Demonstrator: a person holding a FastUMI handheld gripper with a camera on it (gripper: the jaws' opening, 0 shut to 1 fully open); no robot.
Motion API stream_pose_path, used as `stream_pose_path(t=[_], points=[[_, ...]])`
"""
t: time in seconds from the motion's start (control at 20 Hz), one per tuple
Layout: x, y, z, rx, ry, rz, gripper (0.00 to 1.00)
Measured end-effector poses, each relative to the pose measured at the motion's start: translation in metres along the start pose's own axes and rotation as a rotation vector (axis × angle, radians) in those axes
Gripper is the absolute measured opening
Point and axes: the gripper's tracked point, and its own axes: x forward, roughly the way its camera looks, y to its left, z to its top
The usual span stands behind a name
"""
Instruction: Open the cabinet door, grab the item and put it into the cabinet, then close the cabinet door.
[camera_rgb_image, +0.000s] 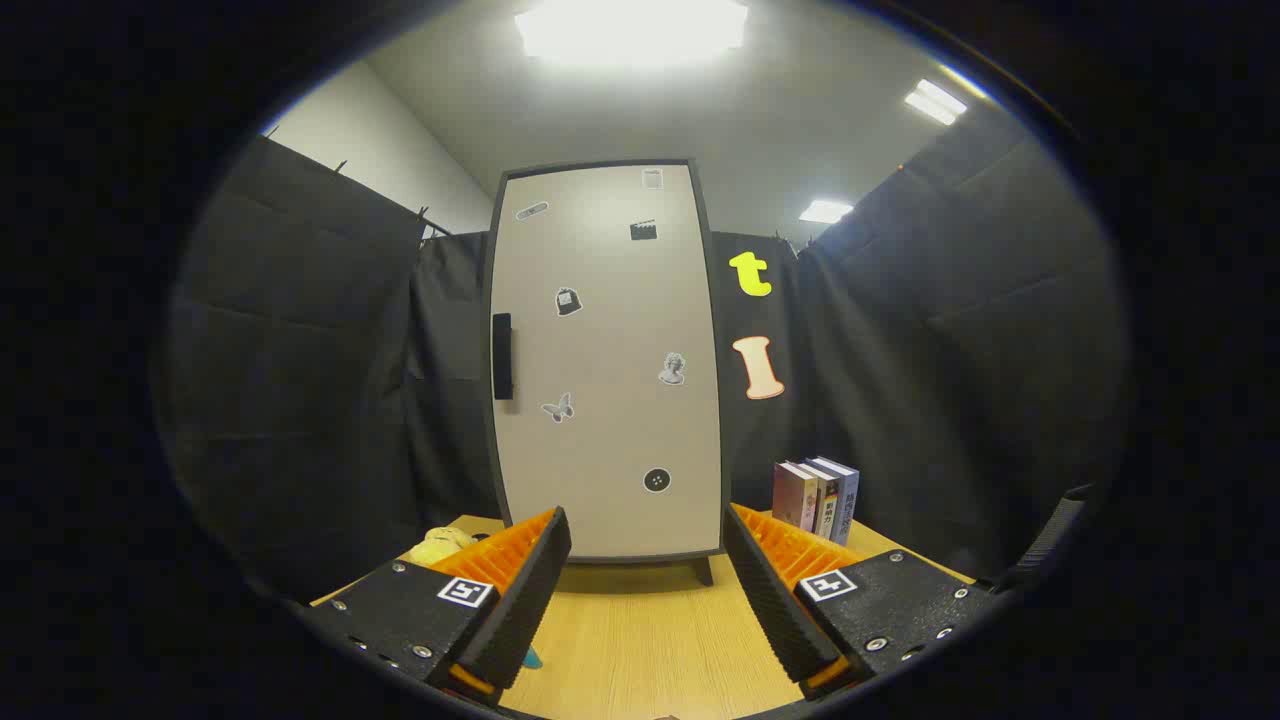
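1. The cabinet is seen standing upright at the far edge of the bench, its door closed, a dark handle on the door's left side and small stickers scattered over it.
2. The claw is held spread wide above the bench, nothing between its fingers, the cabinet's base just beyond them.
3. A row of books is stood at the far right corner.
4. A yellow item is partly hidden behind the left finger, near the far left corner.
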Motion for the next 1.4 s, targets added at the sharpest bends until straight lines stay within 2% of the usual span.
stream_pose_path(t=[0.55, 1.4], points=[[-0.001, -0.007, -0.01, 0.011, 0.022, -0.005, 0.95], [0.019, 0.01, 0.004, 0.019, 0.009, 0.026, 0.95]])
